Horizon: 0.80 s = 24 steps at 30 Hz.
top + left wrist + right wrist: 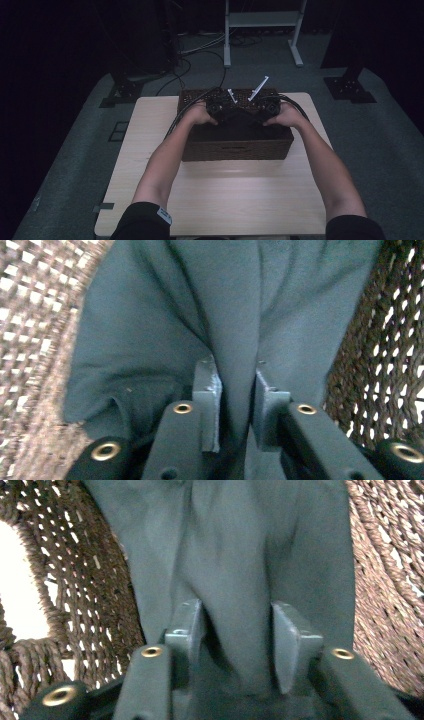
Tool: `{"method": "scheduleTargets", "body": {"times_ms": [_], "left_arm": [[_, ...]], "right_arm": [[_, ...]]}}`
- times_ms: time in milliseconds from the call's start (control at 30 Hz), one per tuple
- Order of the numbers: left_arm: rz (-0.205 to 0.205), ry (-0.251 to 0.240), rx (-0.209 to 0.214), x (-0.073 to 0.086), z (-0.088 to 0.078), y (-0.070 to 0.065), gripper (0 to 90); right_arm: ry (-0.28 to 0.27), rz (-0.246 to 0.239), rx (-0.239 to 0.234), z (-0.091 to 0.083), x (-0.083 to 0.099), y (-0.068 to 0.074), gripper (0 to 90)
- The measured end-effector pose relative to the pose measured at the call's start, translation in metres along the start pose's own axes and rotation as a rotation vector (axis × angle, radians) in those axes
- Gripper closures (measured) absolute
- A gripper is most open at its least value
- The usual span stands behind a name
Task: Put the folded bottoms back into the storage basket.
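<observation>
Wooden, pale rectangular table [150, 150] bears a dark brown woven wicker basket [235, 147], a dark grey-green cloth [239, 118] lowered inside it; left gripper [235, 405] has a fold of cloth between slightly parted jaws; right gripper [235, 645] likewise, jaws wider.

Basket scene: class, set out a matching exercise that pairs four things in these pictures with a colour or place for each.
Things:
1. cloth
2. basket
3. table
4. left gripper

Descriptions:
A. pale wood, under everything
B. dark brown weave, stands on the table
C. dark grey-green, hangs into the basket
D. black jaws either side of a fold of cloth

Pairs: 1-C, 2-B, 3-A, 4-D
</observation>
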<state>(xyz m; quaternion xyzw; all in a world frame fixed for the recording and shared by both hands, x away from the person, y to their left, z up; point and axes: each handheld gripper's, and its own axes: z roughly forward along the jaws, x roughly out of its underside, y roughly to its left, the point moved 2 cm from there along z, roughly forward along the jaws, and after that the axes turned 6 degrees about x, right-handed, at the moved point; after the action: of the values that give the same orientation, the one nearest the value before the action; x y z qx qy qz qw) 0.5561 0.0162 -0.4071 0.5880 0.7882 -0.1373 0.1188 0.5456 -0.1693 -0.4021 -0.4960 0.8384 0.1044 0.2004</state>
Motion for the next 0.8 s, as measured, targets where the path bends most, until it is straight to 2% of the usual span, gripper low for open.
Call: {"method": "scheduleTargets", "body": {"times_ms": [100, 167, 267, 433, 600, 633, 800], "left_arm": [[-0.017, 0.011, 0.026, 0.002, 0.002, 0.000, 68.7], [-0.020, 0.008, 0.011, 0.004, 0.001, -0.001, 65.7], [-0.039, -0.009, -0.003, 0.011, -0.001, 0.001, 64.5], [-0.066, -0.013, -0.003, 0.020, 0.002, 0.005, 64.9], [-0.073, -0.036, -0.013, 0.023, 0.004, 0.005, 64.9], [-0.080, -0.037, -0.008, 0.025, 0.004, 0.006, 64.8], [-0.080, -0.072, -0.019, 0.023, -0.001, 0.006, 64.0]], "right_arm": [[-0.017, -0.001, 0.001, -0.004, -0.002, 0.001, 56.6], [-0.024, 0.005, -0.002, -0.005, -0.003, 0.001, 59.9], [-0.011, -0.002, 0.008, -0.002, -0.005, 0.003, 64.4], [-0.008, -0.007, 0.011, 0.006, -0.010, 0.008, 68.3], [-0.004, -0.013, 0.018, 0.016, -0.014, 0.007, 69.9], [0.001, -0.017, 0.008, 0.019, -0.014, 0.008, 70.7], [-0.010, -0.012, 0.000, 0.017, -0.014, 0.008, 70.4]]}}
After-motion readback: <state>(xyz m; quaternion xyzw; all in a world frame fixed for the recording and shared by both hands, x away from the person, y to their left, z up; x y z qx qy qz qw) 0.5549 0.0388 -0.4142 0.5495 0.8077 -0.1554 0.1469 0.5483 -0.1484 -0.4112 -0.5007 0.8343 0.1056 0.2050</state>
